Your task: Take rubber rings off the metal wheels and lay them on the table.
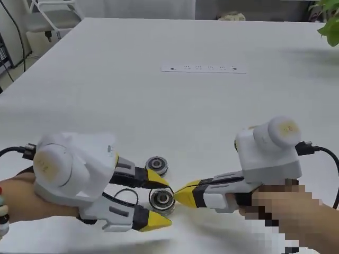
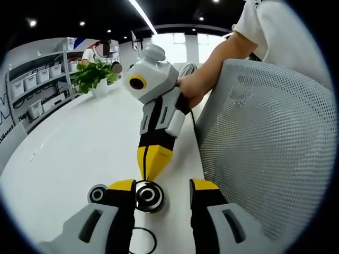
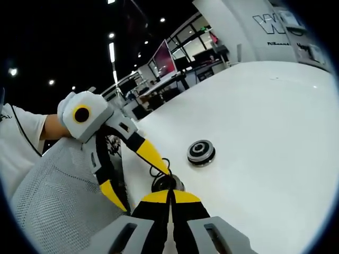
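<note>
Two metal wheels lie near the front edge of the white table (image 1: 159,106). The nearer wheel (image 1: 161,199) sits between the yellow-tipped jaws of my left gripper (image 1: 159,201), which is open; in the left gripper view this wheel (image 2: 149,196) lies against the left finger. My right gripper (image 1: 178,194) is shut, its tip touching that wheel (image 3: 167,183) from the right. The second wheel (image 1: 157,165) (image 3: 201,152) lies free just beyond. A loose black rubber ring (image 2: 154,239) rests on the table under the left gripper.
A flat strip with small markings (image 1: 204,67) lies at the table's far middle. A green plant (image 1: 329,24) stands at the far right corner. A grey mesh chair back (image 2: 265,132) is close behind the table edge.
</note>
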`<state>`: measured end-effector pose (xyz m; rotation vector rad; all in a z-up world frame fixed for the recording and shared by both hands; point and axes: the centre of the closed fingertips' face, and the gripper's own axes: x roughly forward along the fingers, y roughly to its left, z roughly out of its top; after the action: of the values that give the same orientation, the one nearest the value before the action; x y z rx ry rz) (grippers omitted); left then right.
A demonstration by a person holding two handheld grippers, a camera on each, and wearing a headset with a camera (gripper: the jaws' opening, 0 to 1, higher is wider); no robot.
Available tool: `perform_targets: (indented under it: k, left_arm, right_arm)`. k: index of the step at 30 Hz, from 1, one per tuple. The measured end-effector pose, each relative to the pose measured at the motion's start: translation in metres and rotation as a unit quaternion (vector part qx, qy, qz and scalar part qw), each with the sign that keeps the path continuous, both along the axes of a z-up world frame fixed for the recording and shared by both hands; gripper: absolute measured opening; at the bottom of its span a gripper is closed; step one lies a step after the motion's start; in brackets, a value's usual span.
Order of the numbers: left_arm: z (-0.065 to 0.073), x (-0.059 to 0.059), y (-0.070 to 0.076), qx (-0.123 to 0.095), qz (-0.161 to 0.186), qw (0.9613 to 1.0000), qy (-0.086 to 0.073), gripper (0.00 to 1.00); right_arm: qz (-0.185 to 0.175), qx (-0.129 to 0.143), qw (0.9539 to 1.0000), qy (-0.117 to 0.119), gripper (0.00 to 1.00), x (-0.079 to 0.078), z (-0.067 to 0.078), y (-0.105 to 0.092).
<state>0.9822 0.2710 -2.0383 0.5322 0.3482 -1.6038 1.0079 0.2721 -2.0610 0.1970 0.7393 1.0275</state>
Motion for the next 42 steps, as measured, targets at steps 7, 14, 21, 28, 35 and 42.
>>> perform_targets:
  k: [7, 14, 21, 28, 35, 42]
  left_arm:
    - [0.025, -0.002, 0.004, -0.015, -0.007, 0.9997, 0.017, 0.59]
    - [0.03, 0.013, 0.026, 0.018, 0.006, 0.9994, -0.028, 0.67]
    - [0.048, 0.019, 0.043, 0.003, 0.038, 0.9989, -0.027, 0.73]
    - [0.067, 0.017, 0.065, -0.026, 0.076, 0.9966, -0.016, 0.78]
    - [0.071, 0.026, 0.093, -0.047, 0.14, 0.9891, -0.006, 0.8]
    - [0.068, 0.02, 0.11, -0.063, 0.175, 0.9825, 0.013, 0.83]
  right_arm:
    - [-0.006, -0.002, 1.0, -0.002, 0.0, 0.002, 0.0, -0.004]
    - [-0.011, 0.0, 0.9999, -0.004, 0.0, 0.002, 0.003, -0.008]
    - [-0.025, 0.011, 0.9996, -0.008, 0.0, 0.007, 0.01, -0.013]
    - [-0.041, 0.018, 0.9989, -0.017, 0.0, 0.013, 0.02, -0.019]
    - [-0.041, 0.02, 0.9984, -0.032, 0.0, 0.019, 0.035, -0.019]
    - [-0.024, -0.003, 0.9986, -0.047, 0.0, 0.019, 0.04, -0.011]
